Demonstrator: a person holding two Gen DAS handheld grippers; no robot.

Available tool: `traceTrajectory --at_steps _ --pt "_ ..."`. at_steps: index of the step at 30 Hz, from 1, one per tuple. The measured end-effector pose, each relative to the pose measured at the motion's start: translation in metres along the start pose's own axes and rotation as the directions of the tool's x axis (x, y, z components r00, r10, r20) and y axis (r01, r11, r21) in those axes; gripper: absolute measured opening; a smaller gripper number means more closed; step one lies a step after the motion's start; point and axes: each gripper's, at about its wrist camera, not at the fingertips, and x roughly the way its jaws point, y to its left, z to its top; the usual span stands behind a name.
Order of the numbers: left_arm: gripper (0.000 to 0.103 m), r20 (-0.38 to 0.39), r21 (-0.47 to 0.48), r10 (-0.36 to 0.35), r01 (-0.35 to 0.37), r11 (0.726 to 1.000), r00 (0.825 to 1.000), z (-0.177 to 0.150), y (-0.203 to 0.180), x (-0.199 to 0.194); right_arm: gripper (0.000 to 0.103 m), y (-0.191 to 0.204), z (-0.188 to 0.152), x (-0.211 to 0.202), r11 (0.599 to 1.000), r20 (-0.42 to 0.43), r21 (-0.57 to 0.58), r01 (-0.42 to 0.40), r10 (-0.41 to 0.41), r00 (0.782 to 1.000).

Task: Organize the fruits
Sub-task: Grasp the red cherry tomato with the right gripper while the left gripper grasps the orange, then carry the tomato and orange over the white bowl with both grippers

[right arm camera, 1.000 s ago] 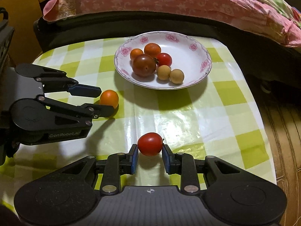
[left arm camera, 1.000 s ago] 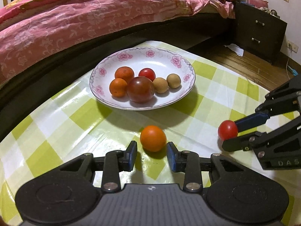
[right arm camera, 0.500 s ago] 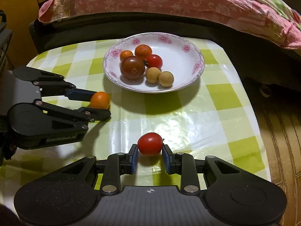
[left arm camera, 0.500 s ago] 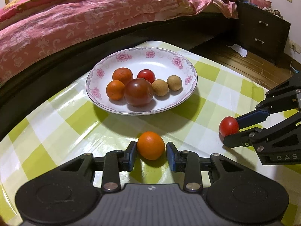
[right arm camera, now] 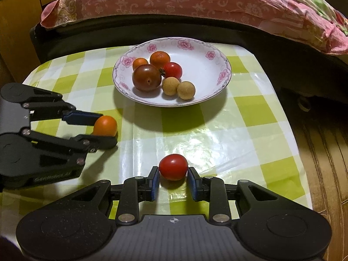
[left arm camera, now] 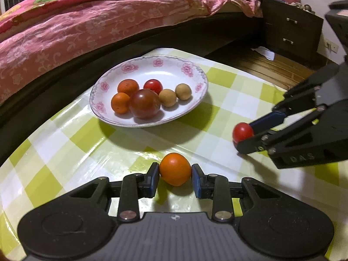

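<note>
**Both fruits gripped, plate next**

Left wrist view: the left gripper (left arm camera: 175,179) pinches a round orange fruit (left arm camera: 175,168) on the green-checked tablecloth (left arm camera: 65,143), short of the flowered white plate (left arm camera: 195,100).

Right wrist view: the right gripper (right arm camera: 173,181) clamps a small red tomato (right arm camera: 173,167).

Pickup seems finished; next, lift both and carry them to the plate's bare side.

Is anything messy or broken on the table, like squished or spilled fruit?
Nothing looks spilled or broken. Six fruits sit neatly in the flowered plate. Only two are outside it: the orange fruit held in the left gripper and the red tomato held in the right gripper.
</note>
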Motion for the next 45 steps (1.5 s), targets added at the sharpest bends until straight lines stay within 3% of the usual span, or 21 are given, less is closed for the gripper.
traceTrajectory --at_steps 17,23,28,32,45 --pt "0.039 -0.007 0.031 0.007 -0.007 1.000 1.000 -0.005 -0.006 -0.001 0.033 0.005 0.005 0.006 1.000 0.006 -0.017 0.018 -0.018 1.000" --pt "0.039 -0.002 0.026 -0.002 0.002 1.000 1.000 -0.003 -0.007 -0.003 0.032 0.003 0.003 0.005 1.000 -0.009 -0.005 0.011 -0.011 1.000" --pt "0.039 -0.016 0.002 0.011 -0.011 1.000 1.000 -0.003 -0.007 -0.001 0.024 0.004 -0.001 0.001 1.000 -0.022 0.007 0.006 -0.005 1.000" --pt "0.039 -0.022 -0.003 0.008 -0.008 1.000 1.000 -0.003 -0.007 -0.003 0.024 0.008 -0.001 0.001 1.000 -0.026 0.000 0.022 -0.022 0.999" --pt "0.039 0.067 -0.038 0.035 -0.033 0.999 0.997 0.020 0.003 -0.019 0.024 0.006 0.013 -0.016 0.999 0.045 0.049 -0.006 0.004 0.999"
